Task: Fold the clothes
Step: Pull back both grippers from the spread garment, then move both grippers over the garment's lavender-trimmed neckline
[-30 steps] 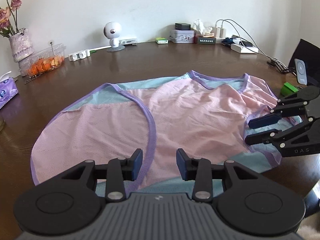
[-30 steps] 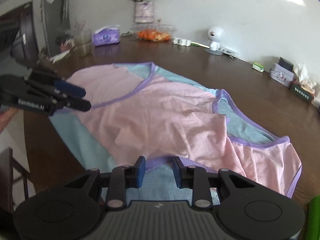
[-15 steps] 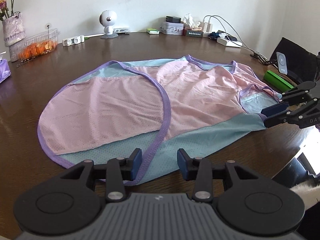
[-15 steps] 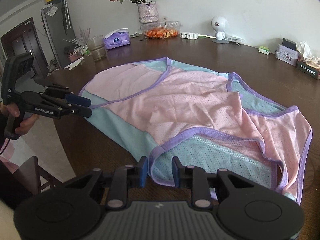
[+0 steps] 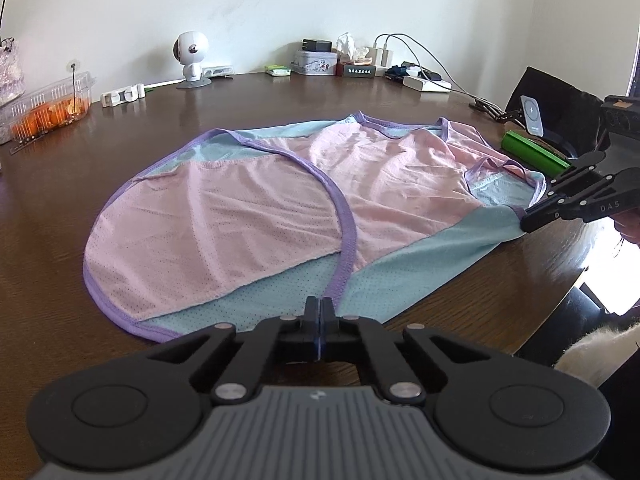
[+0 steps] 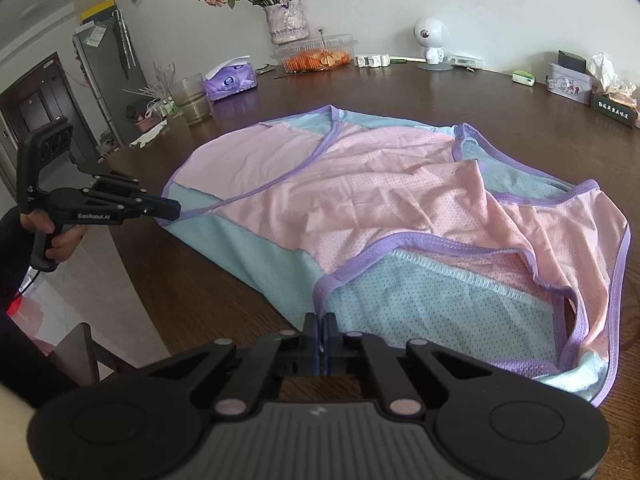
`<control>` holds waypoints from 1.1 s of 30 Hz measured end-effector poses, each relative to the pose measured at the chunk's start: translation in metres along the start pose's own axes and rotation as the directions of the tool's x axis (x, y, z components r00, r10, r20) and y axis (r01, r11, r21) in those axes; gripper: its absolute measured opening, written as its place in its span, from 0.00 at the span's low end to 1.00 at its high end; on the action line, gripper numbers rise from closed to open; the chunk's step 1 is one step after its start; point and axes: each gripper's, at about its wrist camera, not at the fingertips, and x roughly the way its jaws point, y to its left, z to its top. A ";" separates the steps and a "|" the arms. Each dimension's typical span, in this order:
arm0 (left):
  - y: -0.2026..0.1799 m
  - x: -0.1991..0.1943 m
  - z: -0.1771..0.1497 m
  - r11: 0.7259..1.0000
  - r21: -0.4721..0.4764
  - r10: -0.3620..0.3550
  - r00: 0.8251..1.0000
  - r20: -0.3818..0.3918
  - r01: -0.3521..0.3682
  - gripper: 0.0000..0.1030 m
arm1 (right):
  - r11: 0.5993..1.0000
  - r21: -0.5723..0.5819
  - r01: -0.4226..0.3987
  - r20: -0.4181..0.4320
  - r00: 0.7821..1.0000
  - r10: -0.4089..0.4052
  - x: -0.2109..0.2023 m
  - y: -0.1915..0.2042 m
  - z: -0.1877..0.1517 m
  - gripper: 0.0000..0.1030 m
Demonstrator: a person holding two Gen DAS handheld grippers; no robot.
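Pink-and-teal mesh: garment (image 5: 280, 208) lies spread on my wooden table (image 5: 160, 120), one pink flap lapped over its middle, near hem at the table's front edge.
Left grip: my left gripper (image 5: 319, 312) has its pads pressed together on the purple trim at the hem's near corner.
Right grip: my right gripper (image 6: 320, 326) is pinched the same way on the purple-edged corner at the other end of that hem.
Slip risk: thin mesh, little fabric in either pinch; a quick lift could pull a corner free.
Skew risk: uneven lifting would likely twist the fold line.
Bunch risk: loose wrinkled layer beside the right grip may drag and crumple.
Edge risk: hem sits at the table's front edge; slack could slide off.
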 end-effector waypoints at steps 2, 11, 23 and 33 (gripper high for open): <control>0.003 -0.002 0.000 1.000 -0.007 -0.013 1.000 0.008 0.013 0.00 | 1.000 0.012 -0.019 0.010 1.000 0.019 -0.006 -0.004 0.000 0.01; 0.011 0.000 -0.001 0.998 -0.037 -0.045 0.999 -0.019 0.044 0.08 | 1.000 -0.029 0.006 -0.021 1.000 -0.007 -0.003 -0.004 0.000 0.08; -0.001 0.002 0.011 1.000 0.008 -0.007 1.000 -0.011 0.008 0.20 | 0.999 -0.037 0.004 0.005 1.000 -0.003 -0.013 -0.004 0.007 0.10; -0.035 0.032 0.027 0.996 0.083 0.033 0.998 -0.058 -0.028 0.30 | 0.982 -0.172 0.075 0.008 0.997 -0.075 0.020 0.017 0.007 0.10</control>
